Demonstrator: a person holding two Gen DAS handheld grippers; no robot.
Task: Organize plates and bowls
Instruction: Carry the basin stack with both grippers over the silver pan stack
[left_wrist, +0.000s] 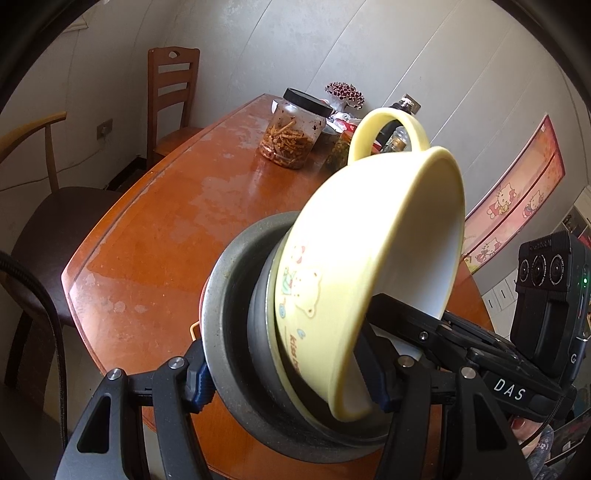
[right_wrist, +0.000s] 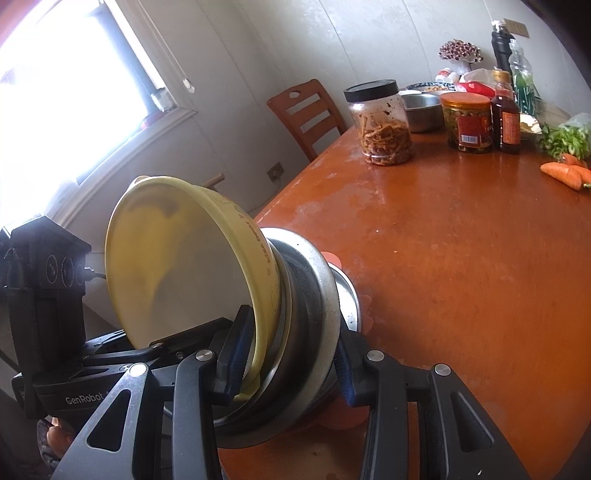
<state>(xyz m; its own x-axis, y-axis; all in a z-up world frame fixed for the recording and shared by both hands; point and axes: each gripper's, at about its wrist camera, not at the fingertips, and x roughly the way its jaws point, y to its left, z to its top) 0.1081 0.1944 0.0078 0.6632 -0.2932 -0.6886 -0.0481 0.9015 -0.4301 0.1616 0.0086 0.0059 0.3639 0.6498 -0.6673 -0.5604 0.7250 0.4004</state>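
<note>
Left tongs (left_wrist: 291, 380): clenched on the stack of yellow bowl (left_wrist: 369, 266) and metal bowl (left_wrist: 229, 295).
Right tongs (right_wrist: 288, 365): clenched on the same stack.
Stack: tilted, above the near counter (right_wrist: 461, 277).

- The left gripper (left_wrist: 291, 386) pointed slantwise downward, its jaws part-way closed on the stack of bowls (left_wrist: 332, 258).
- Its blue pads (left_wrist: 199, 380) pressed the stack from both sides.
- The right gripper (right_wrist: 291, 362) also angled downward, its jaws narrower and clamped across the same stack.
- The two grippers met from opposite sides, their bodies close together and nearly crossing.
- Fingers of the person's right hand (left_wrist: 524, 428) showed under that gripper's body; the left hand (right_wrist: 55, 435) was barely visible.
</note>
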